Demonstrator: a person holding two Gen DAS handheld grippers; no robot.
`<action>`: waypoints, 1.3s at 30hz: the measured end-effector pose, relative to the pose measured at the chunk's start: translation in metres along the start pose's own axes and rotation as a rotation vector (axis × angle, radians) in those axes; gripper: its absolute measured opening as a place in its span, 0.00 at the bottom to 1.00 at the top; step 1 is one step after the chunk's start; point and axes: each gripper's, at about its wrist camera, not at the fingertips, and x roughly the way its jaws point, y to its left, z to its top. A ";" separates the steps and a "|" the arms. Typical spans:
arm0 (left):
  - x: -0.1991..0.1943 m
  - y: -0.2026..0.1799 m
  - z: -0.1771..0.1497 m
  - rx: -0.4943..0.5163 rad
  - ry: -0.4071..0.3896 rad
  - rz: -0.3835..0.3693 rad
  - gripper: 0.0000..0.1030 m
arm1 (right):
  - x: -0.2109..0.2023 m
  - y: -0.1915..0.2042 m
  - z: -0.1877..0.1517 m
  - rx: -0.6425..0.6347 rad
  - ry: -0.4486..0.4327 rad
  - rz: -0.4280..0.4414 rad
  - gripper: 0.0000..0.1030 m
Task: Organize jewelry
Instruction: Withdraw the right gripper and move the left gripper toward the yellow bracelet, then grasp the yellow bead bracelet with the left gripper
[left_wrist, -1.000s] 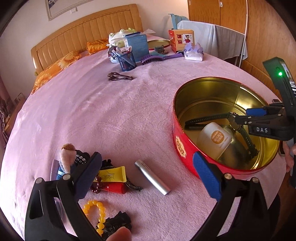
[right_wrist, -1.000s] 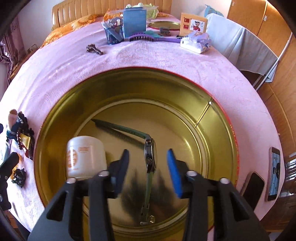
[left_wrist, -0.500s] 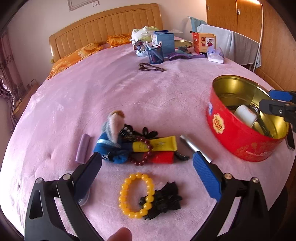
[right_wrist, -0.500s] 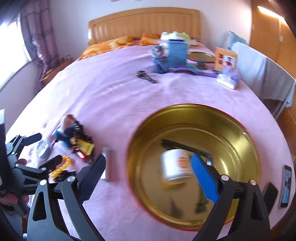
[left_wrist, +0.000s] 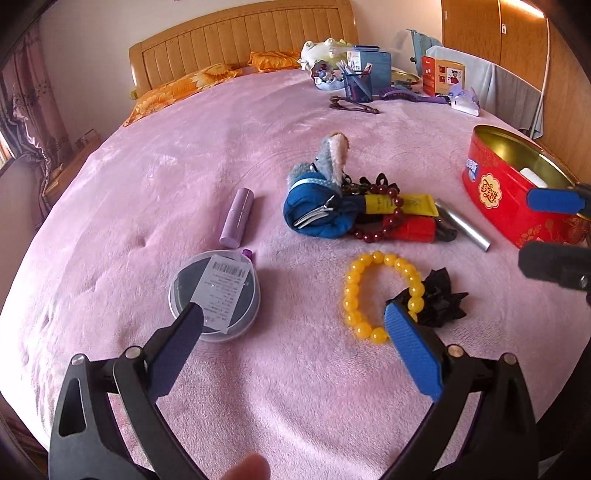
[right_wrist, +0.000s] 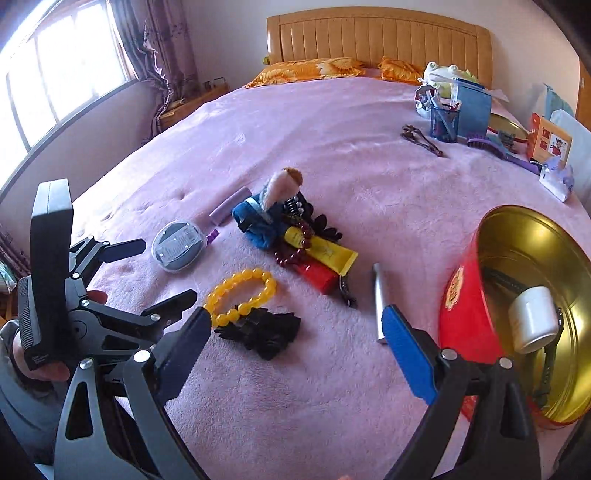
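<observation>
Beads of the yellow bracelet (left_wrist: 382, 295) lie just ahead of the empty, wide-open left gripper (left_wrist: 291, 321), nearer than the equally open right gripper (right_wrist: 297, 321).

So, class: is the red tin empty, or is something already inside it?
Not empty. The red tin is open, and a white jar and a dark watch strap lie against its gold interior.
</observation>
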 end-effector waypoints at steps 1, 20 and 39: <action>0.000 -0.002 0.001 0.010 -0.009 -0.027 0.93 | 0.002 0.002 -0.003 0.003 0.000 -0.004 0.92; 0.037 -0.024 0.016 0.014 0.035 -0.032 0.93 | -0.010 -0.011 -0.022 0.070 -0.037 -0.018 0.92; 0.049 -0.017 0.007 -0.019 0.094 -0.124 0.11 | -0.014 -0.010 -0.022 0.066 -0.041 -0.013 0.92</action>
